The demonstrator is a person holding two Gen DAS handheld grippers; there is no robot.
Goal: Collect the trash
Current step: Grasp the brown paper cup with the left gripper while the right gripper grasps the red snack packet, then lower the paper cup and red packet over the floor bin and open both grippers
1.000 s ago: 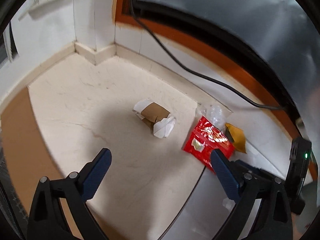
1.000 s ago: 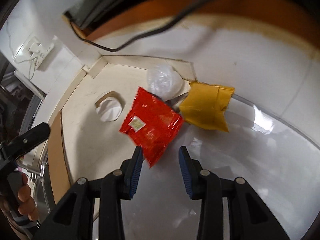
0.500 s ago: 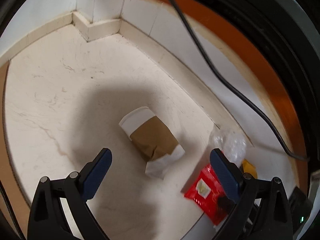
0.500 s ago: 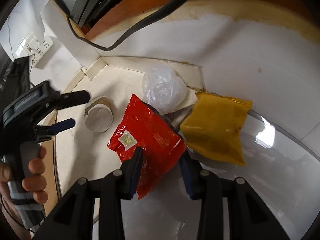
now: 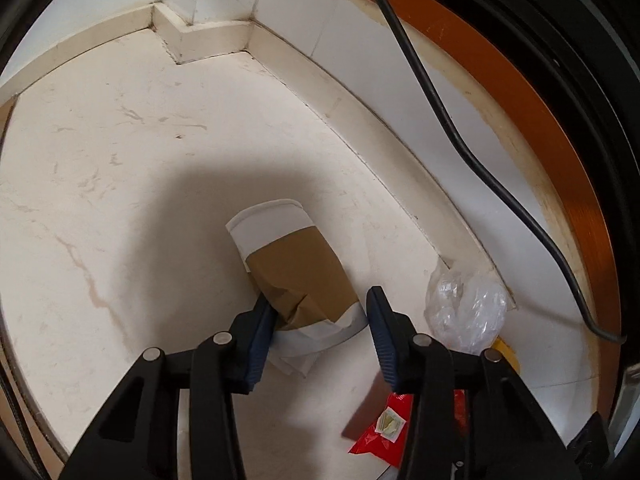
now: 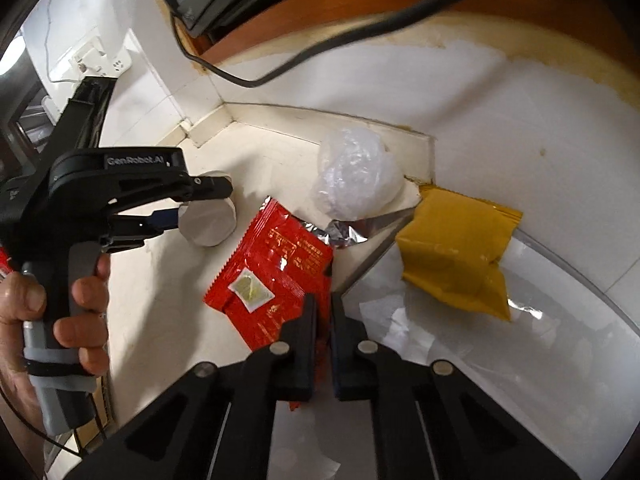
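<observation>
A crushed brown-and-white paper cup (image 5: 296,264) lies on its side on the pale floor. My left gripper (image 5: 318,320) has the cup's lower end between its blue pads, which touch both sides as the jaws are closing. The right wrist view shows the same cup (image 6: 208,224) and left gripper (image 6: 196,202), held by a hand (image 6: 48,312). My right gripper (image 6: 322,312) is shut on the lower corner of a red snack wrapper (image 6: 276,272). This red wrapper (image 5: 384,436) peeks out behind the left gripper's right finger.
A crumpled clear plastic bag (image 6: 356,172) and a yellow packet (image 6: 456,252) lie by the skirting, beside a silver foil scrap (image 6: 344,232). A black cable (image 5: 448,120) hangs along the wall. A glossy white sheet (image 6: 480,360) covers the floor at right. A wall socket (image 6: 100,56) sits far left.
My left gripper came down over the paper cup and its jaws narrowed from wide open onto it. My right gripper's jaws went from apart to shut on the red wrapper.
</observation>
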